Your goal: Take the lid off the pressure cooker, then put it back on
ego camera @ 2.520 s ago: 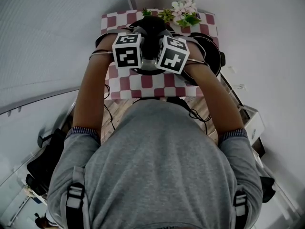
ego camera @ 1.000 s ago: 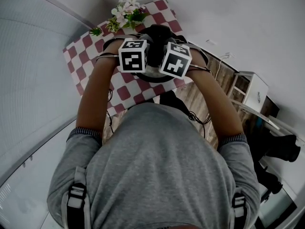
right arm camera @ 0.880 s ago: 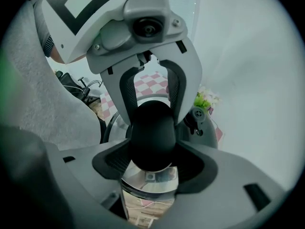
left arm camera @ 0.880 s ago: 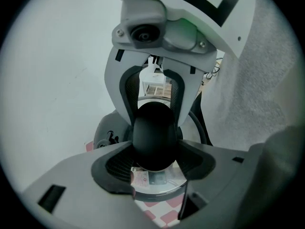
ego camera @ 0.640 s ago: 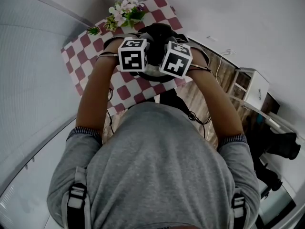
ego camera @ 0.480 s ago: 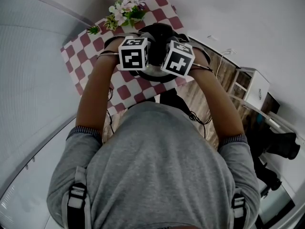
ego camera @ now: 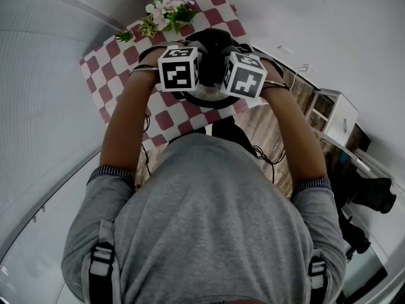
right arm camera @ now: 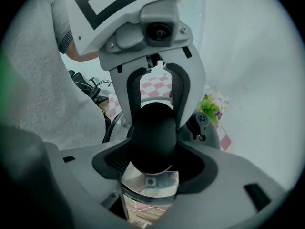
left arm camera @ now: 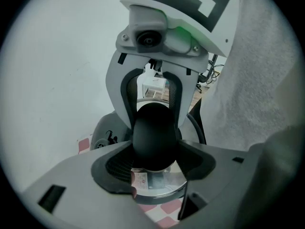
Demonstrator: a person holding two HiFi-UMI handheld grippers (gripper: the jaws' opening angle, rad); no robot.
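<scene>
The pressure cooker lid (ego camera: 205, 95) is shiny steel with a round black knob (left arm camera: 152, 132). Both grippers meet at that knob from opposite sides. In the left gripper view my left gripper (left arm camera: 153, 160) has its dark pads shut against the knob, with the steel lid (left arm camera: 162, 187) below. In the right gripper view my right gripper (right arm camera: 152, 156) is shut on the same knob (right arm camera: 153, 130) above the lid (right arm camera: 147, 185). In the head view the marker cubes hide the jaws of the left gripper (ego camera: 190, 75) and right gripper (ego camera: 234, 78). A grey cooker part (left arm camera: 102, 132) shows behind.
The red-and-white checked table (ego camera: 120, 62) carries a bunch of flowers (ego camera: 166, 8) at its far edge, also seen as flowers (right arm camera: 209, 104) in the right gripper view. A white cabinet (ego camera: 338, 116) and cables stand on the wood floor to the right.
Both grippers keep the same hold on the knob and have barely shifted. Since the oldest frame the head view has swung, so the table now lies tilted in the picture.
</scene>
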